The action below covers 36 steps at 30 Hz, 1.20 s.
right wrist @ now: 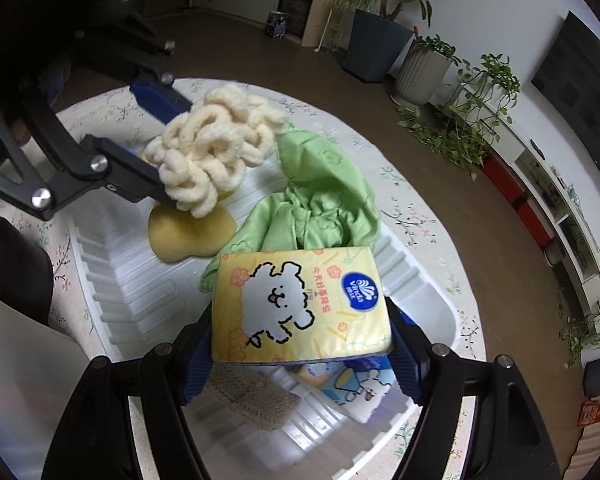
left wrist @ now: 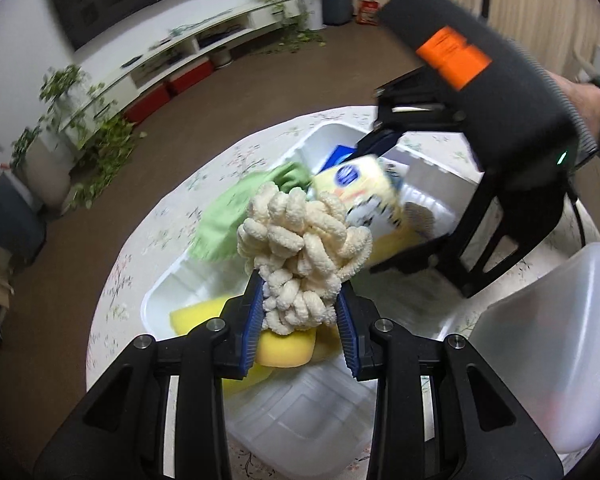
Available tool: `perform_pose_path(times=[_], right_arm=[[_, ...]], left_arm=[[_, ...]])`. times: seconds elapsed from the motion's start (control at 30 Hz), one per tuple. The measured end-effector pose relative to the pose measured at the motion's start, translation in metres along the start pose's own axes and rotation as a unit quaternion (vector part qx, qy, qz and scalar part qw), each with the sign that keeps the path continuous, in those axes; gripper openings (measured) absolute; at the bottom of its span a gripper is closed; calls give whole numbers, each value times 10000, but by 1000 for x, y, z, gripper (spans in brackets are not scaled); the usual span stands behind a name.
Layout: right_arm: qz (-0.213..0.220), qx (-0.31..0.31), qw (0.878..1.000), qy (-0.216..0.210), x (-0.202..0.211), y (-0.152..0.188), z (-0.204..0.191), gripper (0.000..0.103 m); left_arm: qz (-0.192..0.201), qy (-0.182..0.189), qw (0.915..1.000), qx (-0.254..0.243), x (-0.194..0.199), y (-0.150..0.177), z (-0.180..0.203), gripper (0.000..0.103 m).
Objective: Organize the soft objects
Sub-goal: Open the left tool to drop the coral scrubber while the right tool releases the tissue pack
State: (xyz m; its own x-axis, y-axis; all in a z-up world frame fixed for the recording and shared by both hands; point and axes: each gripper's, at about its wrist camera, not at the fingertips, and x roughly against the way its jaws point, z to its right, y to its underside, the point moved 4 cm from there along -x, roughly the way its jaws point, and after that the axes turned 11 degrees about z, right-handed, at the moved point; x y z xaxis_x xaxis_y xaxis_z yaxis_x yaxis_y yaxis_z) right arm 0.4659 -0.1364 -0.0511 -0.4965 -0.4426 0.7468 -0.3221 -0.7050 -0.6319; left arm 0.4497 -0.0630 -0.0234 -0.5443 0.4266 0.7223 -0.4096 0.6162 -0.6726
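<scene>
Only right-wrist view shows blue tissue pack [right wrist: 352, 390].

Room light soft and even, no hard shadows. Both pictures bend round at edges, with dark corners. Left view: big black gripper with orange patch [left wrist: 452, 60] smeared by blur, yellow tissue pack [left wrist: 360, 192] fuzzy. Right view sharper; white plastic bin [right wrist: 112, 280] shines pale.

Beneath the right gripper [right wrist: 302, 350], the yellow tissue pack [right wrist: 300, 304] hides most of a blue tissue pack [right wrist: 352, 390] and a knitted pad [right wrist: 252, 398].
</scene>
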Motion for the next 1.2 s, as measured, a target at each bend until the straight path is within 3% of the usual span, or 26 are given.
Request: perform_pose_path(times=[0.37, 0.63, 0.87, 1.07, 1.2], right_arm=[[-101, 50, 9999, -54, -10, 5, -2, 76], [-64, 69, 10000, -17, -11, 5, -7, 77], [-35, 64, 10000, 32, -10, 5, -8, 78], [86, 25, 9999, 102, -3, 3, -5, 94], [192, 78, 9997, 125, 9, 1, -7, 103]], left_arm=[[-802, -548, 9948, -296, -25, 0, -7, 38], [-1015, -608, 9928, -199, -32, 6, -12, 63], [-925, -636, 9937, -35, -29, 7, -17, 65], [-787, -635, 9948, 121, -21, 5, -24, 69], [-572, -679, 9956, 289, -9, 1, -30, 81]])
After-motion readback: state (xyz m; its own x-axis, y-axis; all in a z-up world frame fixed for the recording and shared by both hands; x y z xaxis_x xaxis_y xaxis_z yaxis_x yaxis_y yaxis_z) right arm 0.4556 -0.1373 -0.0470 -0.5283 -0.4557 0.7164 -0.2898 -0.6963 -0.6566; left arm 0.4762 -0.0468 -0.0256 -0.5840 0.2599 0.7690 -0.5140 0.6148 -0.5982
